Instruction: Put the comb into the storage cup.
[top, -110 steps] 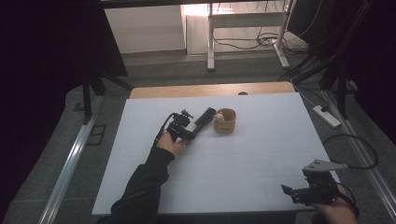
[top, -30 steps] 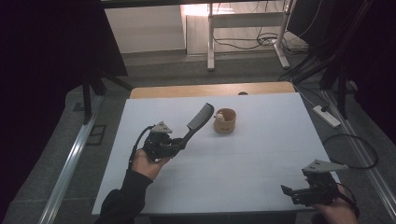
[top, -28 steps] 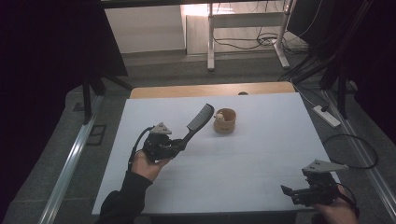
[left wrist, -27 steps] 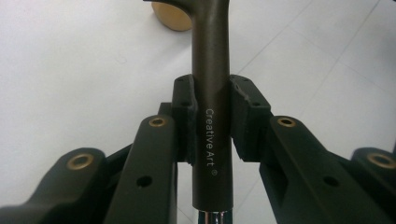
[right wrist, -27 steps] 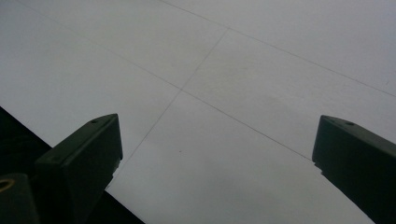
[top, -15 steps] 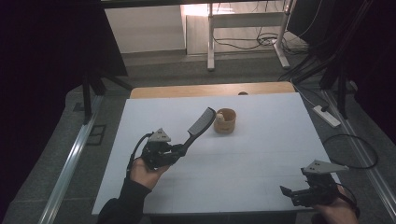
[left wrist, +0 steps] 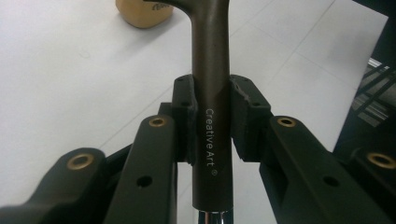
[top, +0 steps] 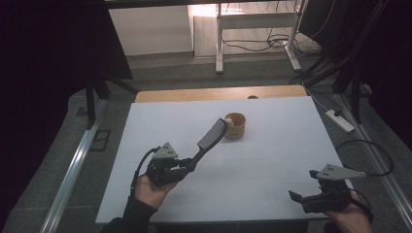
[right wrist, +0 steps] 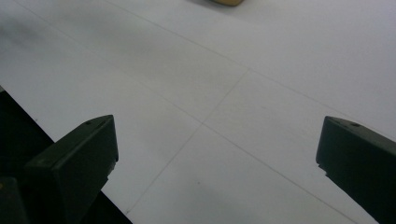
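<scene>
Since the earlier high view we have drawn our left gripper [top: 187, 166] back from the small round tan wooden cup [top: 235, 125] toward the near left part of the white table [top: 272, 160], and the long dark brown brush with a flat head [top: 210, 138] has come along with it. Our left jaws pinch the brush's round handle [left wrist: 211, 116], printed "Creative Art", pads pressed on both sides. We see the brush slanting up and away from the gripper, its head reaching to the cup's rim; whether it touches the cup we cannot tell. Our right gripper [top: 297, 198] has kept its place at the near right corner, jaws spread wide over bare tabletop.
</scene>
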The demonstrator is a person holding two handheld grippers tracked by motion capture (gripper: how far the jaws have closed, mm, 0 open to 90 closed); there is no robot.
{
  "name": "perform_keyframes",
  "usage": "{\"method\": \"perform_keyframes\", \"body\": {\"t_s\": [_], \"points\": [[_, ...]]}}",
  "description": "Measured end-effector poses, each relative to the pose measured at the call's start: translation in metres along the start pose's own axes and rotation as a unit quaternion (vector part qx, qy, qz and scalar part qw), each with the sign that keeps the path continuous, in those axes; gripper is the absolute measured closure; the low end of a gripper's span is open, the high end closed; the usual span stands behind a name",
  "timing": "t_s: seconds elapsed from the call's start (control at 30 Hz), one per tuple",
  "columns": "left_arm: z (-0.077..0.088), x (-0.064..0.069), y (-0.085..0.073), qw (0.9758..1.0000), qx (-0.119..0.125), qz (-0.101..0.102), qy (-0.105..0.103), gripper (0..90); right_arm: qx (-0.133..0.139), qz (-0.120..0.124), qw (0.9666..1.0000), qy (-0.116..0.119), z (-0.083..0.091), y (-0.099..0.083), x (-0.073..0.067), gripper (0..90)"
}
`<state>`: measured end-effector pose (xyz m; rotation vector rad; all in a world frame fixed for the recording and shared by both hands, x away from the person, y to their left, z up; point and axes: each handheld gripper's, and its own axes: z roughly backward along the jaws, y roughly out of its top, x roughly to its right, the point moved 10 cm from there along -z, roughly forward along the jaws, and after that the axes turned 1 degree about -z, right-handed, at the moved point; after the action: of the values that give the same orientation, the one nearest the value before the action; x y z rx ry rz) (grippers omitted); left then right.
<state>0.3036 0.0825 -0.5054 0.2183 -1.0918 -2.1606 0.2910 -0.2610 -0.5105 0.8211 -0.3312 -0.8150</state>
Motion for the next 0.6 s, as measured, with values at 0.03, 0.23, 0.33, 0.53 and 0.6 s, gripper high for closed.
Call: {"method": "perform_keyframes", "body": {"t_s": [0.03,0.23,0.33,0.53,0.6], "points": [[0.000,0.002,-0.001,1.0000,-0.001,-0.001,-0.001,72.0,0.004,0.001,1.0000,0.003,0.000,0.002,-0.001,0.0],[0.002,0.008,-0.004,1.0000,0.001,0.003,0.000,72.0,0.010,0.002,0.9998,0.019,-0.003,0.011,-0.007,0.0],[0.003,0.010,-0.004,1.0000,0.005,0.008,-0.001,72.0,0.008,-0.001,0.9996,0.027,-0.005,0.015,-0.009,0.0],[0.002,0.012,-0.005,1.0000,0.005,0.002,0.004,72.0,0.011,-0.008,0.9986,0.051,-0.012,0.026,-0.014,0.0],[0.002,0.013,-0.004,1.0000,0.005,0.001,0.003,72.0,0.013,-0.013,0.9979,0.062,-0.015,0.030,-0.017,0.0]]}}
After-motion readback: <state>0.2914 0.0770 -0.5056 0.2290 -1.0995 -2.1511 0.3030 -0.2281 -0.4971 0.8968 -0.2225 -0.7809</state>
